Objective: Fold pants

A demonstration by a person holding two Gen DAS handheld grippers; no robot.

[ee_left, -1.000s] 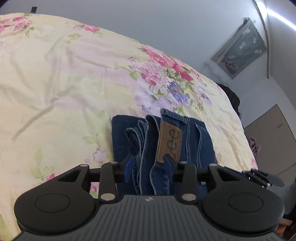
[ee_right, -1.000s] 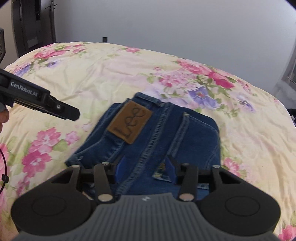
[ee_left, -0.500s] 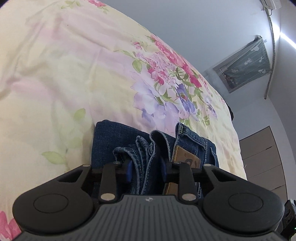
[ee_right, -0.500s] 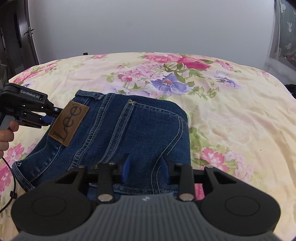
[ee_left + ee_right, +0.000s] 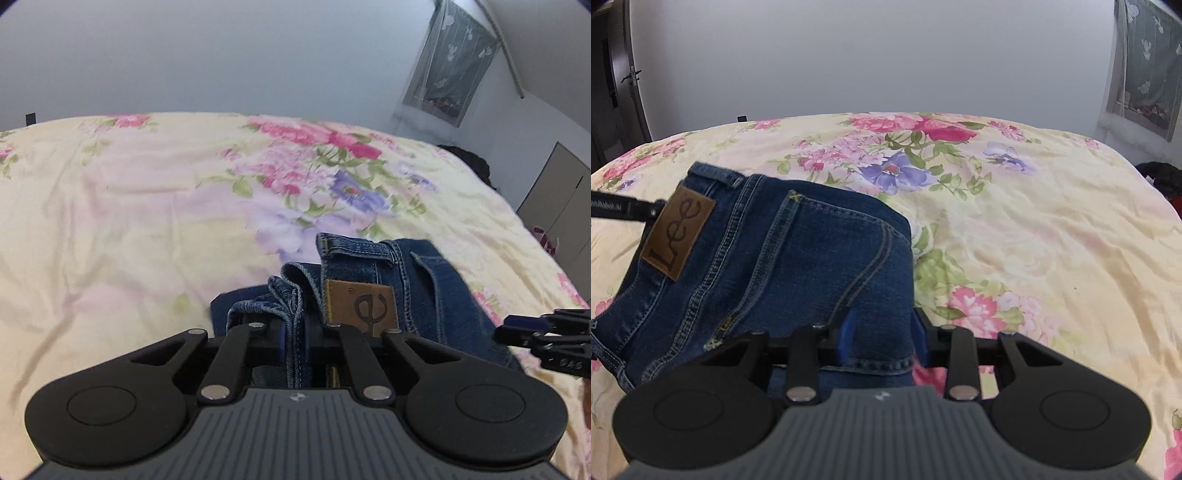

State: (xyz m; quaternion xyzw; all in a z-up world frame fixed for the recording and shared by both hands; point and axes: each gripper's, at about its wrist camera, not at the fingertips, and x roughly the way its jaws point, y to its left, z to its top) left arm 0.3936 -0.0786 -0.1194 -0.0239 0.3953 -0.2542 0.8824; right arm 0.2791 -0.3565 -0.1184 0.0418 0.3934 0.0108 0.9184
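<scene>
While the folded jeans (image 5: 768,266) lie on the flowered bedspread (image 5: 1015,229), leather patch (image 5: 677,232) up, my left gripper (image 5: 295,334) has just been closing and now pinches the bunched denim layers at the waistband edge. My right gripper (image 5: 882,332), also closing, straddles the fold's near corner, pressing it.

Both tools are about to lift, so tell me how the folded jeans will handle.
The jeans will likely sag between grips: the denim is soft and folded in layers. The left tool, whose jaws have just been closing, pinches several bunched edges, so some may slip free. Stacked denim probably feels fairly heavy.
</scene>
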